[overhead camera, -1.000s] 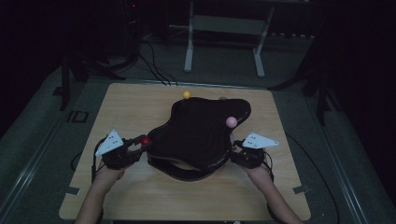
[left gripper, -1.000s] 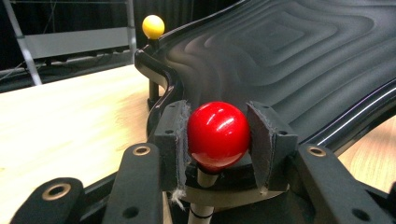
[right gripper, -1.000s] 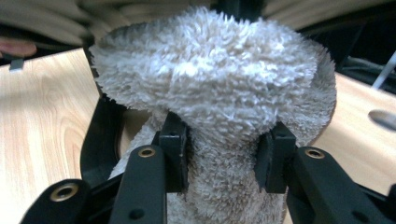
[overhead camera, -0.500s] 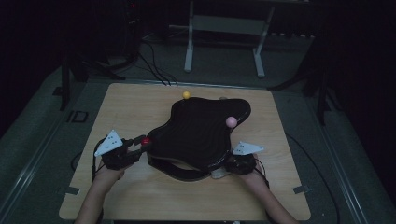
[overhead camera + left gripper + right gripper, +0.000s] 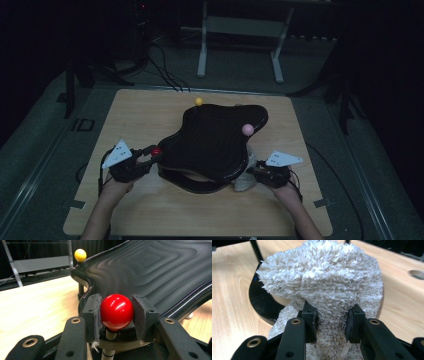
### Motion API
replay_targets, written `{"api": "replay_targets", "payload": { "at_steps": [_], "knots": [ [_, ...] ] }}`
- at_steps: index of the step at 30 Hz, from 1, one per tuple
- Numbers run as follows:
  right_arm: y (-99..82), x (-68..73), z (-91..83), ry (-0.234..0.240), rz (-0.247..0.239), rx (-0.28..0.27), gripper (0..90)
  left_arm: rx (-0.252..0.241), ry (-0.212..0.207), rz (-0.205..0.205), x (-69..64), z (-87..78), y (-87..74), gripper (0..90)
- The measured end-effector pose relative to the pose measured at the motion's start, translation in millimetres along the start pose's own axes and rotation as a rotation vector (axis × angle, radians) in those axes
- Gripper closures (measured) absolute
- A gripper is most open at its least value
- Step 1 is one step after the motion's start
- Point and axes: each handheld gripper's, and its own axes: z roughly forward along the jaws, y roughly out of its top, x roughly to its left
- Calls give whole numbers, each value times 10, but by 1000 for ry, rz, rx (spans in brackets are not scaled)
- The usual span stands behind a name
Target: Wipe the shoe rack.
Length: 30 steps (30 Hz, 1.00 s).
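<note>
A: Two claws, two very different grips. The left claw (image 5: 117, 315) is clamped on the red ball (image 5: 116, 311), a knob on a thin white stem at the near-left corner of the black ridged tray (image 5: 212, 140). Hard, glossy and round, I'd say, so it could squirt out unless the pads stay square across its widest part, as they sit now.

B: And the right claw (image 5: 331, 322)?

A: Its jaws have just been closing, and they now pinch a fold of the fluffy white towel (image 5: 322, 287), which bunches up above the pads. In the high view the towel (image 5: 245, 181) lies on the worktop (image 5: 145, 120), tucked against the tray's near-right edge beside the right claw (image 5: 256, 174).

B: How will the towel behave?

A: Light and limp, by the look of it. It will sag and trail rather than hold a shape, so a deep bite into a thick fold is safest.

B: And the tray?

A: It looks stiff and curved, with a yellow ball (image 5: 199, 101) at the far corner and a pink ball (image 5: 246, 129) on the right. The knobs seem the natural handles.
</note>
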Motion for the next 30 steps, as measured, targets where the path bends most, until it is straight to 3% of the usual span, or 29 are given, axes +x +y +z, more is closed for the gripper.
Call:
{"api": "replay_targets", "payload": {
  "at_steps": [6, 10, 13, 17, 21, 25, 26, 28, 29, 30],
  "knots": [
    [85, -232, -335, -134, 35, -39, 686, 2, -1, -2, 0, 0, 3, 595],
    [338, -475, -687, -248, 50, -118, 687, -3, -5, -5, 6, 0, -5, 594],
    [583, -600, -906, -301, 42, -181, 688, -2, -5, -6, 5, 0, -5, 594],
    [990, -683, -1078, -288, 11, -247, 687, 3, -5, -6, 5, 0, 2, 594],
    [1258, -671, -1015, -235, -24, -251, 681, -1, -8, -8, 12, 1, -4, 594],
    [1286, -677, -769, -173, -29, -189, 682, -5, -8, -9, 11, 0, -11, 594],
    [1258, -668, -678, -177, -37, -151, 686, -6, -9, -8, 13, 1, -11, 595],
    [1234, -665, -642, -187, -34, -147, 689, -6, -9, -8, 13, 1, -11, 595],
    [1166, -683, -641, -186, 4, -171, 695, -8, -10, -9, 13, 2, -14, 595],
    [1138, -680, -633, -203, -1, -165, 698, -11, -14, -14, 16, 5, -17, 595]
  ]
}}
